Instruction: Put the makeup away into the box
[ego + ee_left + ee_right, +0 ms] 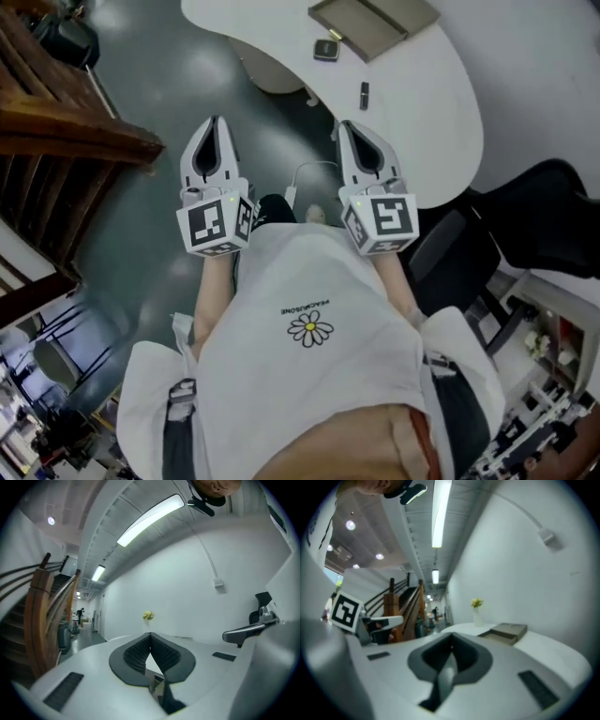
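bare floor [159, 75] is left open before the bench [431, 103]. it is flanked by a wooden stair [66, 131] and a black chair [539, 202].

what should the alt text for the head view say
A person in a white T-shirt holds the left gripper and right gripper, both shut and empty, out over a grey floor. Ahead stands a white table with a tan box, a small dark compact and a dark tube on it.

We look down on a glossy grey floor [131, 234], with a curved white worktop [441, 112] at one o'clock and a wooden staircase [66, 122] at ten. A black office chair [534, 211] stands at three. Strip lights [150, 520] run along the ceiling beside a plain white wall [178, 588].
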{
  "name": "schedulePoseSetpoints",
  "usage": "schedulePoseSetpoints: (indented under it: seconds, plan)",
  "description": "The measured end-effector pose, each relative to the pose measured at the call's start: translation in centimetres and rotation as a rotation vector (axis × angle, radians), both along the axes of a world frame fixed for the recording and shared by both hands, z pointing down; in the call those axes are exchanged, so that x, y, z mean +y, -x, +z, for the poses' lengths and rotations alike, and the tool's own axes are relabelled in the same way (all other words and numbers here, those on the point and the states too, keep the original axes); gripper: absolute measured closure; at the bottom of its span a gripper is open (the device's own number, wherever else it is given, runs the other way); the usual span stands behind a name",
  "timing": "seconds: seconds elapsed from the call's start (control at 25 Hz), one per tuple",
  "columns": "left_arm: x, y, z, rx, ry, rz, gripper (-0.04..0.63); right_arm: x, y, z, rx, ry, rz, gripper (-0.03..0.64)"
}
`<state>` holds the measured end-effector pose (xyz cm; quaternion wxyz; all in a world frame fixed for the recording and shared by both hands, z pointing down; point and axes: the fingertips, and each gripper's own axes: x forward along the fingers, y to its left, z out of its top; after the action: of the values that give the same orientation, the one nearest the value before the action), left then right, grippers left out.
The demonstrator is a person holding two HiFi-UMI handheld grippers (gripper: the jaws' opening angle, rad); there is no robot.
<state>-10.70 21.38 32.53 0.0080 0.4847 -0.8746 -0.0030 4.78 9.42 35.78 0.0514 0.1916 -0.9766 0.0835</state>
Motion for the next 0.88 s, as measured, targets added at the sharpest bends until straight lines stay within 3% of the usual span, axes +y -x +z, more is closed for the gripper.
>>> schedulePoseSetpoints:
  seconds: [0.24, 0.44, 0.72, 0.88]
  plan:
    - [-11.3, -0.1, 1.7, 0.035, 0.024, 0.32, 0.574, -6.6, -3.2, 2.5, 0.024, 0.057, 0.312, 0.587]
    - [-16.7, 1.5, 2.0, 0.07, 0.044, 0.547, 0.574, -8.7, -1.3, 2.0, 0.033, 0.067, 0.51, 0.587]
    - [-22.1, 5.1, 1.1, 0.107, 0.009, 0.779, 0.574, -8.8, 2.2, 0.4, 0.102, 0.022, 0.72, 0.587]
    - [-24.4, 6.3, 1.7, 0.1, 0.032, 0.88, 0.574, -8.5, 3.4, 0.2, 0.08, 0.034, 0.858, 0.587]
